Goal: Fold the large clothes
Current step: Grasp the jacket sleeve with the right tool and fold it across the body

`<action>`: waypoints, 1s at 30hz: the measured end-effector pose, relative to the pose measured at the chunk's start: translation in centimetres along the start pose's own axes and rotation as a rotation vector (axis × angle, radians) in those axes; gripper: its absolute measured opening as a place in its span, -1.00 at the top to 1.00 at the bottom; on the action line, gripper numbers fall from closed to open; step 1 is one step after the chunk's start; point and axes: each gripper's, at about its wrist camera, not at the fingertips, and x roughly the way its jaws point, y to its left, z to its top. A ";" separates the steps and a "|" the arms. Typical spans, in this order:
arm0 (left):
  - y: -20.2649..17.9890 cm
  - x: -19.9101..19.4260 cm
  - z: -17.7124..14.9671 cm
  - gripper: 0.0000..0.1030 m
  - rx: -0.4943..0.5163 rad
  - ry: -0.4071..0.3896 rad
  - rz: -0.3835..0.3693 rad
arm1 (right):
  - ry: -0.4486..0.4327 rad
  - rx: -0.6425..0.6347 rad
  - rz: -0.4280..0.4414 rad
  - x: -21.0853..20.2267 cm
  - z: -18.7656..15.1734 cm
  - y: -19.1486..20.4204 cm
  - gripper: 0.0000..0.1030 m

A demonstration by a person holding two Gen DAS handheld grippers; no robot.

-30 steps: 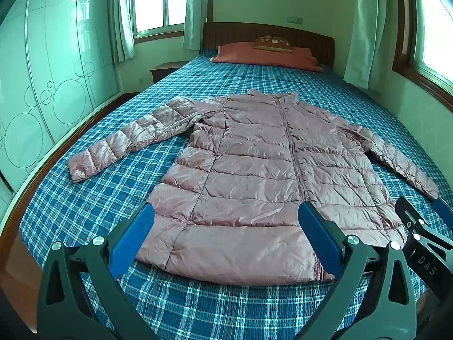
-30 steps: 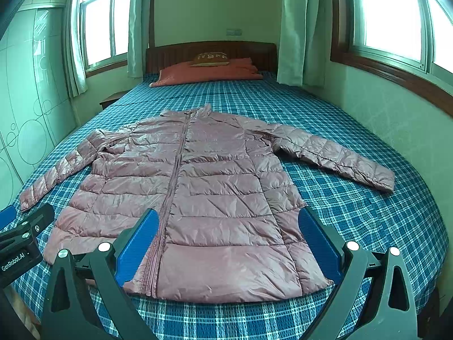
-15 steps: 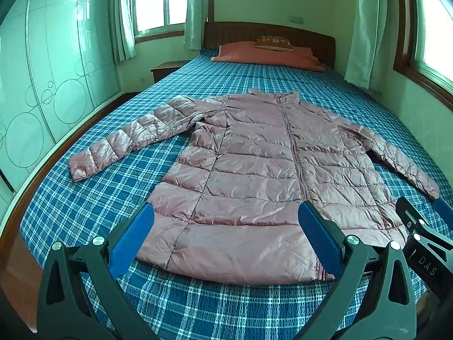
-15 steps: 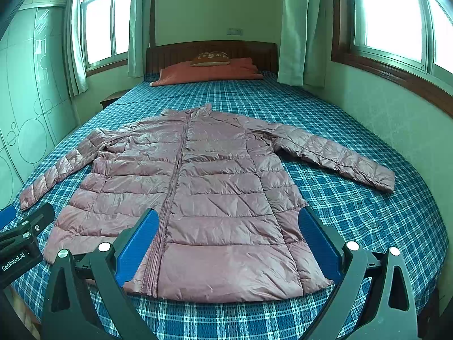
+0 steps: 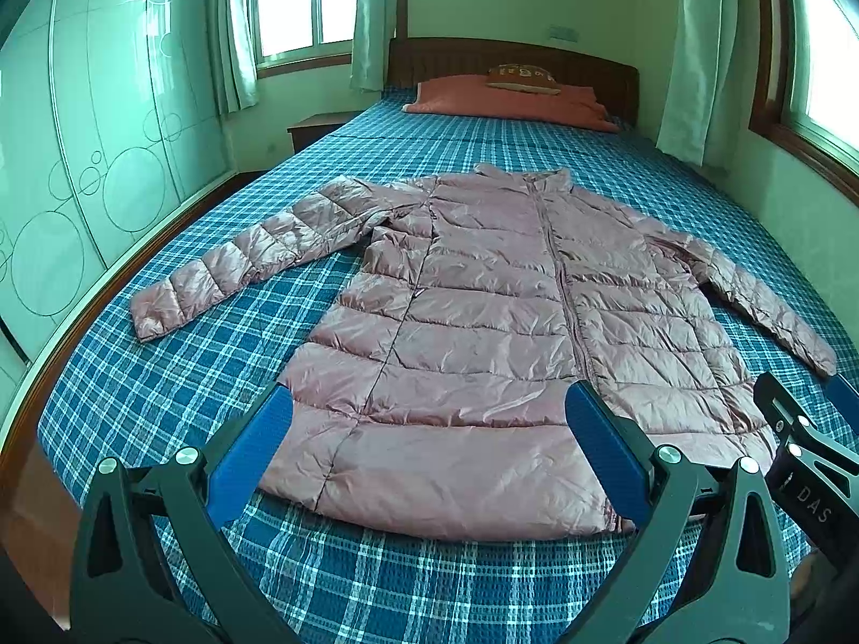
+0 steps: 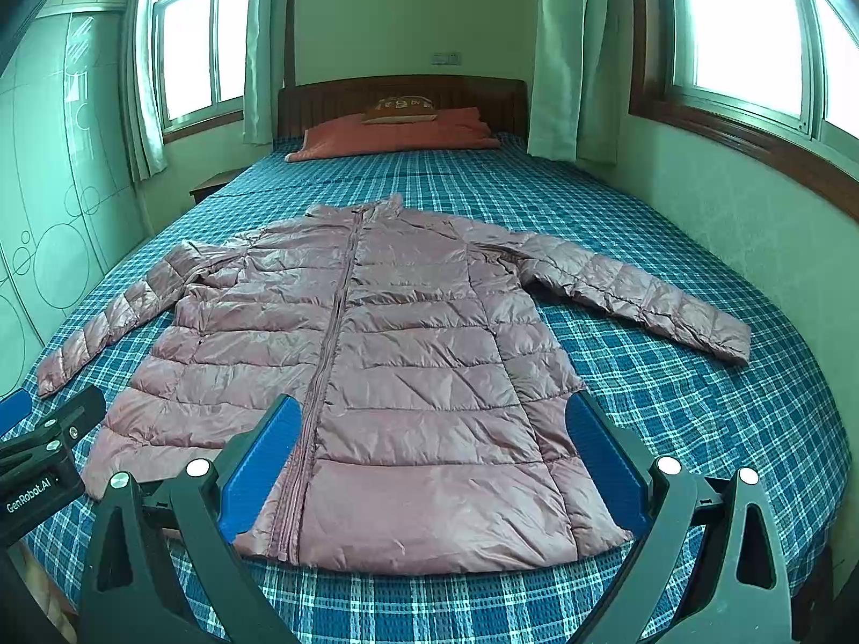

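A pink quilted puffer jacket [image 5: 483, 322] [image 6: 376, 354] lies flat and zipped on the blue plaid bed [image 5: 161, 375] [image 6: 698, 402], collar toward the headboard, both sleeves spread out sideways. My left gripper [image 5: 427, 429] hovers open above the hem on the jacket's left half, holding nothing. Over the hem's right half, my right gripper [image 6: 435, 434] is open too and empty. Each gripper's body shows at the edge of the other's view.
An orange pillow [image 5: 510, 102] with a small brown cushion [image 6: 400, 110] lies at the wooden headboard [image 6: 402, 91]. A green wardrobe [image 5: 80, 161] stands left of the bed, a nightstand [image 5: 317, 126] at the far left, and curtained windows [image 6: 751, 27] on the right wall.
Both views have shifted only slightly; the jacket sits a touch lower in the frames. The jacket and both open grippers are otherwise unchanged.
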 end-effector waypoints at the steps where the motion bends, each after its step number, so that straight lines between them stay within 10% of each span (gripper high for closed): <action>1: 0.1 0.3 0.0 -0.96 -0.001 0.003 0.001 | 0.002 0.000 0.000 0.2 -0.1 0.0 -0.90; 19: 0.7 6.0 1.6 -0.96 -0.021 0.073 0.036 | 0.069 0.085 0.012 5.4 0.3 -3.1 -0.90; 30: 6.7 13.4 3.6 -0.96 -0.190 0.148 0.172 | 0.051 0.452 -0.078 11.0 1.3 -18.1 -0.90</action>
